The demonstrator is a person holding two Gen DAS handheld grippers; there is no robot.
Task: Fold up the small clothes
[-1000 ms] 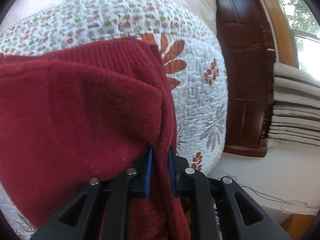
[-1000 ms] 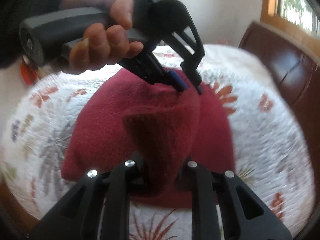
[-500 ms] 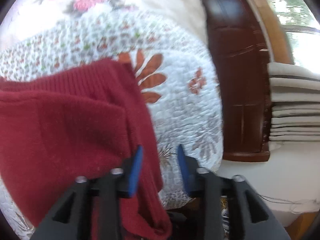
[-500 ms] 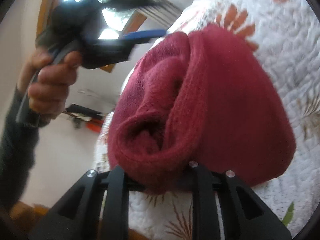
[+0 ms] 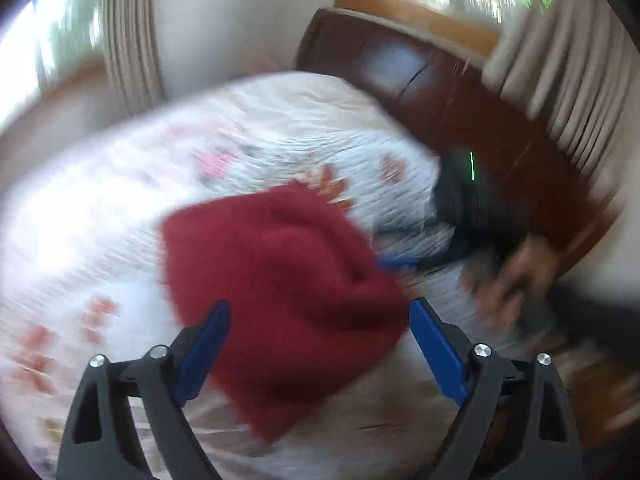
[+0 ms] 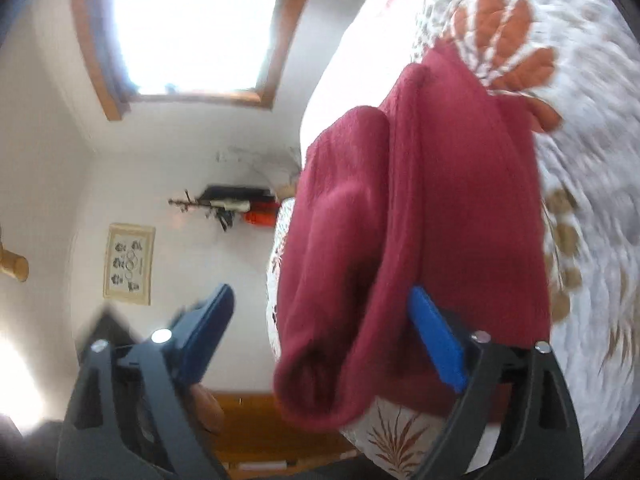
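— Garment status? Lying folded on the floral quilt [image 5: 120, 184], the red knit sweater [image 5: 288, 304], near edge.

— Grippers? Left gripper [image 5: 320, 344] and right gripper [image 6: 320, 336] both gaping, gripping nothing. Advising: pressing layers flat, squaring edges.

Dark red knit garment [image 5: 288, 300] folded, bunched, lying on floral quilt [image 5: 100, 208]

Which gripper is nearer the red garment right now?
Right. The right gripper has the red garment between its open jaws; the left gripper, also open, hangs back above it.
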